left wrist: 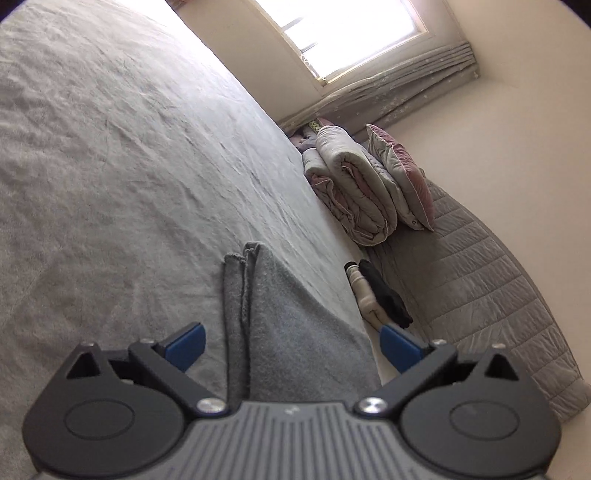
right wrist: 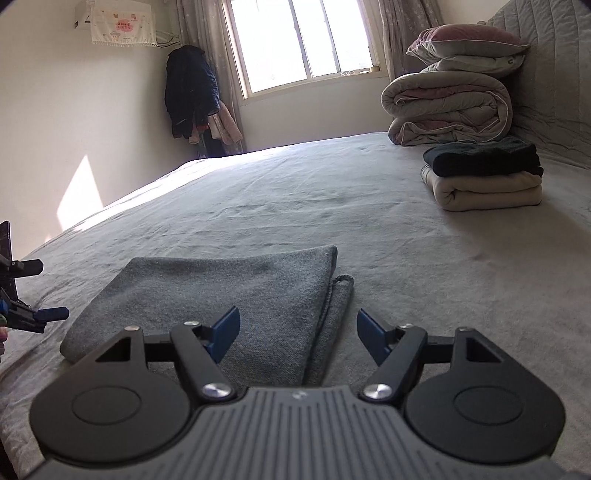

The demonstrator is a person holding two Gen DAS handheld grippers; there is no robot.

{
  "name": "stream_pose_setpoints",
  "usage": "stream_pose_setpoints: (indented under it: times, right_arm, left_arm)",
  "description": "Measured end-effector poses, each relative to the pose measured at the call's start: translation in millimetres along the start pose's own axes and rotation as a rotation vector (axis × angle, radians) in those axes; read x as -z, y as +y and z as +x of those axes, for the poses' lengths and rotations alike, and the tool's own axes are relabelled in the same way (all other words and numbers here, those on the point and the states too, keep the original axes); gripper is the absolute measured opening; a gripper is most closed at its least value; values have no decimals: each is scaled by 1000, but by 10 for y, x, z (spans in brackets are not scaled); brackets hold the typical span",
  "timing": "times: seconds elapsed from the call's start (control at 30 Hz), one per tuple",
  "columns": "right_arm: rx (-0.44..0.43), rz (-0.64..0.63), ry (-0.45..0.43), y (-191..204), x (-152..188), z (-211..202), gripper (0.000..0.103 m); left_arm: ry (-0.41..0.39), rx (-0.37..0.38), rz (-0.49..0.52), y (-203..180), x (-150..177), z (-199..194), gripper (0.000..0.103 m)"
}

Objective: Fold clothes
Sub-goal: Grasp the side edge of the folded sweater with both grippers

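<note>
From the left wrist the room leans hard over. The left gripper (left wrist: 291,345) has its jaws spread wide, blue pads clear of everything, and the folded grey garment (left wrist: 280,325) lies on the bed (left wrist: 110,166) under and between them, its stacked hems running away from the camera. Beyond it, a small stack of folded clothes (left wrist: 376,295) sits near the quilted headboard (left wrist: 480,288), with a rolled duvet (left wrist: 354,184) and pillows (left wrist: 402,177) further up by the window (left wrist: 347,33).

From the right wrist things sit level. The right gripper (right wrist: 298,332) hangs just over the near right corner of the same grey garment (right wrist: 221,291), jaws apart and gripping nothing. The left gripper (right wrist: 40,315) pokes in at the left edge, beside the garment. Over on the right, the dark and cream folded clothes (right wrist: 484,173) lie in front of the duvet (right wrist: 447,107), and a dark jacket (right wrist: 190,88) hangs in the corner
</note>
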State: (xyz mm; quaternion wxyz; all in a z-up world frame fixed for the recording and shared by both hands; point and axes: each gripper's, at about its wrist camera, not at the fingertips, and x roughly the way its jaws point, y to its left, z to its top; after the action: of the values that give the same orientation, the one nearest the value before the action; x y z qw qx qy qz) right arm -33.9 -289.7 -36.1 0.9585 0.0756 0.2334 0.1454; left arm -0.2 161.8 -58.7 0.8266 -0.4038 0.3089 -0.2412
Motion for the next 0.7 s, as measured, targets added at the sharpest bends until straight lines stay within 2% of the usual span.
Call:
stream_pose_setpoints:
  times: [0.1, 0.2, 0.3, 0.4, 0.7]
  right_arm:
    - [-14, -20, 7, 126, -35, 73, 74]
    - [-26, -39, 14, 219, -67, 143, 74]
    - [-36, -48, 18, 284, -89, 193, 74]
    - [-44, -51, 18, 346, -104, 236, 74]
    - [-64, -38, 24, 506, -216, 426, 74]
  left_arm:
    - [5, -13, -105, 52, -26, 127, 101]
    - [18, -72, -133, 42, -44, 264, 101]
    - [31, -108, -106, -12, -67, 387, 99]
    - [53, -108, -100, -57, -60, 526, 92]
    - [57, -147, -55, -130, -25, 794, 88]
